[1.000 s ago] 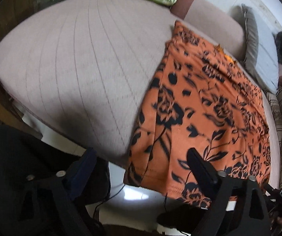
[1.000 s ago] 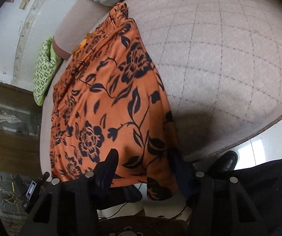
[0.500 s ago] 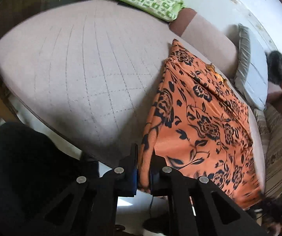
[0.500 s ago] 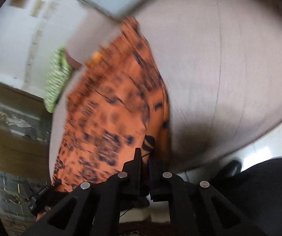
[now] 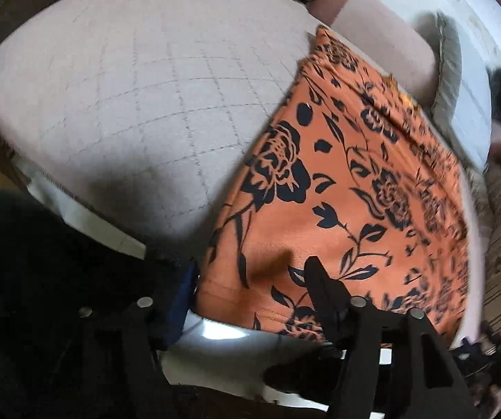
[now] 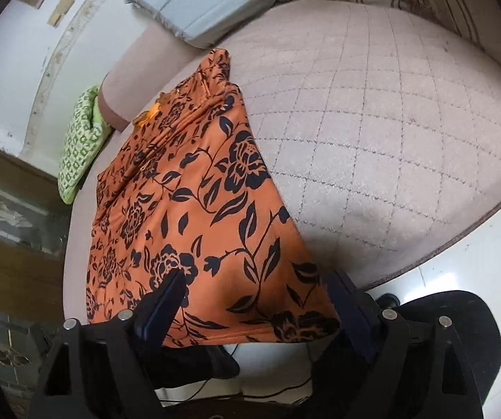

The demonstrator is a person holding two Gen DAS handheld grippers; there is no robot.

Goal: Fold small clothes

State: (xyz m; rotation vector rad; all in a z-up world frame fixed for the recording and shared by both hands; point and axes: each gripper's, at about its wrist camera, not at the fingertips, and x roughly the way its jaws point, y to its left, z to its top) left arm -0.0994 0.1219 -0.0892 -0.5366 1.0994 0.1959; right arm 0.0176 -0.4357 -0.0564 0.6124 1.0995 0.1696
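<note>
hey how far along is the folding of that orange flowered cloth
Early. Done: the cloth lies spread as a long panel on the cushion, near hem hanging over the edge. In hand: nothing; left gripper and right gripper are both open at the hem. Left: the crosswise folds.

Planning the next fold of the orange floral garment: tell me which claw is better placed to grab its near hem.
Right, marginally. The right claw is open and straddles the orange garment's near hem. The left claw is also open, but sits toward the hem's corner, one finger off the cloth.
</note>
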